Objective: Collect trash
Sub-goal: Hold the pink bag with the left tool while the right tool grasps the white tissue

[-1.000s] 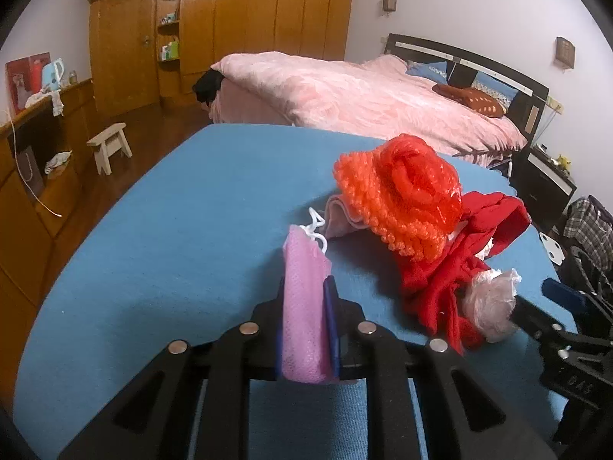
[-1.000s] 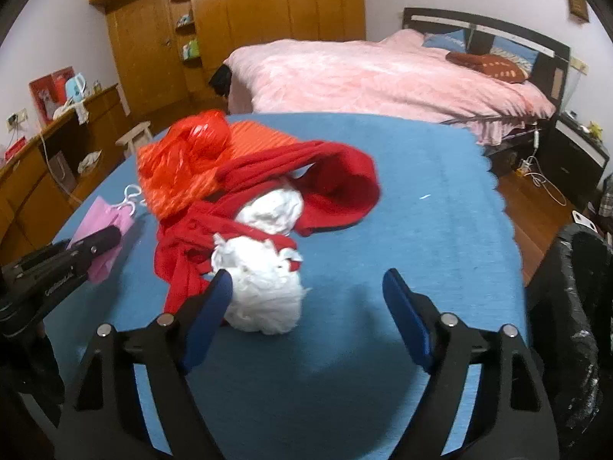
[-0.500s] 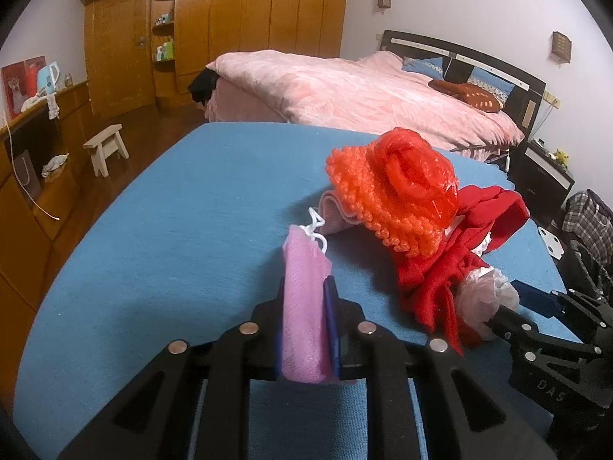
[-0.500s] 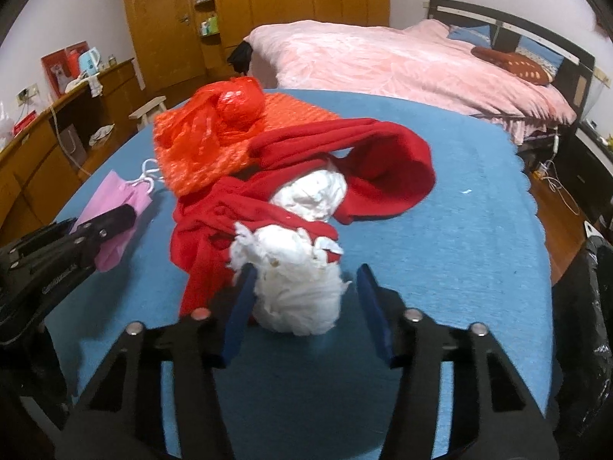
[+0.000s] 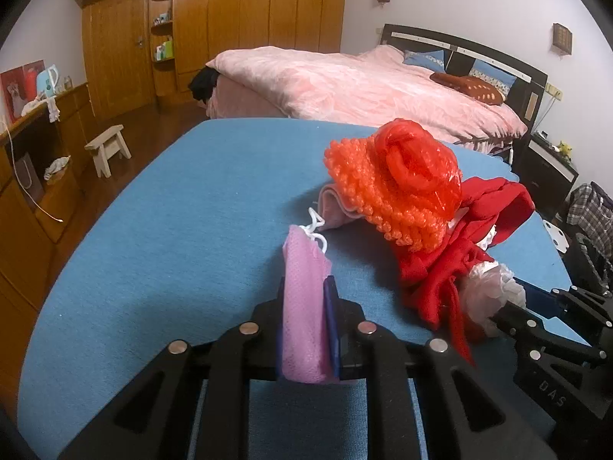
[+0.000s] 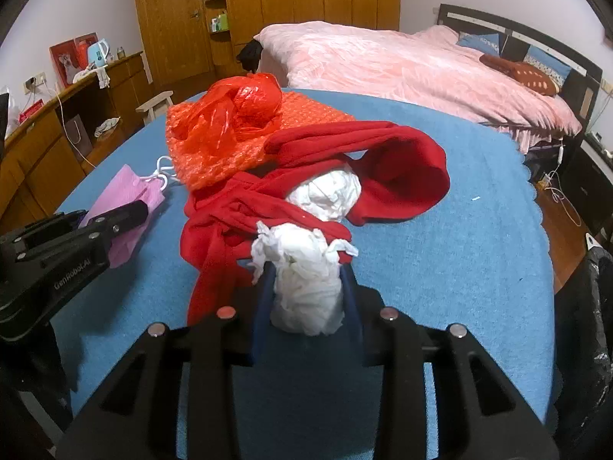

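The right claw (image 6: pixel 306 287) is closing its jaws around the white tissue wad (image 6: pixel 304 280), which is sitting squarely between the blue pads with both sides pressing in. The wad is resting on the blue surface (image 6: pixel 440 268), touching the near edge of the red cloth (image 6: pixel 345 176). A second white wad (image 6: pixel 329 193) is lying straight ahead, nested in that cloth. The left claw (image 5: pixel 308 326) is clamping the pink mask (image 5: pixel 304 306), off to the left. The black bin bag (image 6: pixel 590 326) is waiting at the right edge, nearer the right hand.
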{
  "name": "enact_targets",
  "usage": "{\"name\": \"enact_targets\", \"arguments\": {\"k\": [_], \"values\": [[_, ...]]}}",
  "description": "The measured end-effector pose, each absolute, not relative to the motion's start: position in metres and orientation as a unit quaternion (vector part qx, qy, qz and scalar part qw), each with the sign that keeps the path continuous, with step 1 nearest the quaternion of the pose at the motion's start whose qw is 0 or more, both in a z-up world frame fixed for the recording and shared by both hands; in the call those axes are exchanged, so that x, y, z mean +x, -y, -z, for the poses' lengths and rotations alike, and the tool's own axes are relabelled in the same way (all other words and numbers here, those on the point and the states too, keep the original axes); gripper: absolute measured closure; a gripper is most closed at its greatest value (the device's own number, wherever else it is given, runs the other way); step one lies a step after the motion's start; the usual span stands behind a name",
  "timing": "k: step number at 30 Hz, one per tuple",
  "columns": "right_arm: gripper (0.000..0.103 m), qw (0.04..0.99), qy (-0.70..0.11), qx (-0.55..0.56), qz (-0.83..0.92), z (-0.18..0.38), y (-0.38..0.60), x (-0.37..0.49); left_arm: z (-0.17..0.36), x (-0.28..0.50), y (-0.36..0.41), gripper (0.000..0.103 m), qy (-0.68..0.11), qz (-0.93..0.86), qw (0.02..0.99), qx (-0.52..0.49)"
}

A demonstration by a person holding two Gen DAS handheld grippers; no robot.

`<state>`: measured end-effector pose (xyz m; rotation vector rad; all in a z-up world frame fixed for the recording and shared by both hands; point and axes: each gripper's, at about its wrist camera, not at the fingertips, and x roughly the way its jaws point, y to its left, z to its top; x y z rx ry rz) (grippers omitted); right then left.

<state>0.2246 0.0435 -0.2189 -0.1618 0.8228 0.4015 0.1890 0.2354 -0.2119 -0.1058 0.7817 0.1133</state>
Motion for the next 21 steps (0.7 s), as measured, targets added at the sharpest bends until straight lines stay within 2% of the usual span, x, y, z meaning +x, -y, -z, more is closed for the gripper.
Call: {"name": "enact_targets", "arguments": {"k": [3,7,21], "values": [[0.072,0.894,-0.395,-0.081,-0.194,0.218,-0.044,0.225,0.213,0.19,-0.236,0.086,-0.383,-0.056,0.921,-0.051],[0.08,0.894,-0.398,-0.06,-0.196,0.213,-0.037,0.226,0.211,0.189,-0.238,0.086,-0.381,-0.054,0.921,-0.055],[0.082,0.909,-0.374,-0.008,-0.185,0.178,0.012,0.198,0.168,0.152,-0.216,0.086,-0.339,-0.037,0.939,-0.053]]}}
